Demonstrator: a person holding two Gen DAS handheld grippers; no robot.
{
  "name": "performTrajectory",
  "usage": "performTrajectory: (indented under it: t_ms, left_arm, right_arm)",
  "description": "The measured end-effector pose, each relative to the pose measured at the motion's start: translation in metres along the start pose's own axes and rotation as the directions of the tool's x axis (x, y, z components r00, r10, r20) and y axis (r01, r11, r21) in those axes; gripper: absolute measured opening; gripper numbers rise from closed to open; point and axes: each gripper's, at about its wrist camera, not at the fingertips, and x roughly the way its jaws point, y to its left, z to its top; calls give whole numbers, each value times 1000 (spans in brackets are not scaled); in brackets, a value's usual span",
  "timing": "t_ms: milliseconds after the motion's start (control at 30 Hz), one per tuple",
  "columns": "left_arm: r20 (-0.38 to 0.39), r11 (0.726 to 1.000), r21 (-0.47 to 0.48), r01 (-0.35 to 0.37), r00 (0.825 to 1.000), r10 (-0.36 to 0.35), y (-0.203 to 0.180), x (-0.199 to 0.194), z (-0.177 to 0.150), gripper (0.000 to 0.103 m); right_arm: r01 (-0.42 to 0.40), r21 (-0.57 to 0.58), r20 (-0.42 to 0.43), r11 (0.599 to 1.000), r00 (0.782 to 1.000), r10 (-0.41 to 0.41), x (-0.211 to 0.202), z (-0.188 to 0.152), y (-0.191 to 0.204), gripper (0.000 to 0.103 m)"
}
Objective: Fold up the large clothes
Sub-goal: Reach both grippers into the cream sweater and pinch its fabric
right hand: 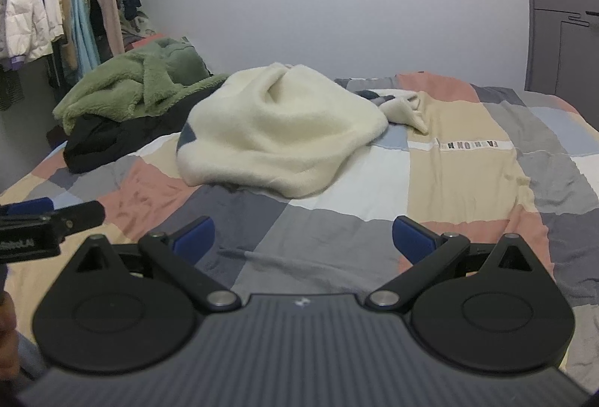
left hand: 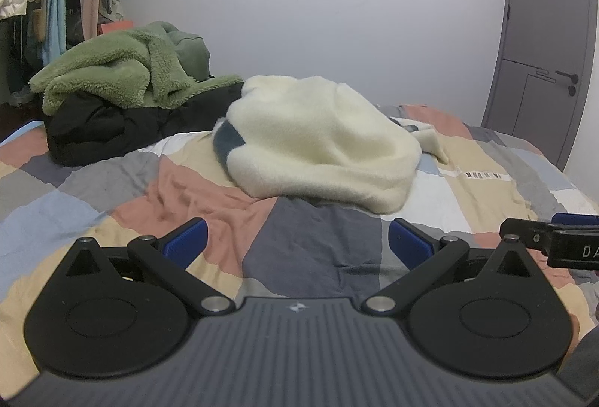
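Both tongs are held side by side above the patchwork bedcover point(right hand: 468, 130), low and level, which suggests that an approach is being lined up rather than a grasp made. The left gripper point(left hand: 295, 242) is spread wide with nothing between its blue pads point(left hand: 187, 242), and the right gripper point(right hand: 303, 238) is likewise agape and empty. The cream fleece garment point(left hand: 322, 141), judged to be the piece to be folded, lies crumpled in a mound straight ahead of both, well apart from the fingertips and touched by neither. A green fleece point(left hand: 112, 73) is heaped on dark clothing point(left hand: 101, 133) further off, ahead and to the left, presumably set aside so that the middle of the bed is kept free as a folding surface.
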Motion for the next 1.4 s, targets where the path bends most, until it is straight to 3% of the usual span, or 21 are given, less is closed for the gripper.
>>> performTrajectory:
  t_ms: [433, 800, 1033, 1167, 1267, 1400]
  left_arm:
    - [0, 998, -6, 60, 998, -60, 11, 47, 27, 103]
    - [31, 999, 53, 9, 999, -10, 24, 111, 61, 103]
    - [-77, 991, -120, 57, 995, -66, 54, 185, 65, 103]
    - [-100, 980, -187, 63, 991, -83, 67, 222, 61, 103]
    - [-110, 955, -277, 103, 984, -138, 81, 247, 56, 103]
    - [-129, 910, -390, 142, 970, -206, 94, 273, 42, 96]
  right_arm:
    - [-19, 73, -48, 997, 999, 22, 23, 26, -9, 103]
    - [-20, 176, -78, 984, 996, 35, 80, 82, -24, 103]
    - [-47, 283, -136, 958, 987, 88, 153, 87, -36, 102]
    - [-90, 355, -142, 931, 979, 149, 187, 76, -48, 94]
    - [-104, 390, -157, 915, 972, 177, 214, 69, -57, 78]
    - [-101, 430, -144, 897, 973, 178, 241, 62, -74, 75]
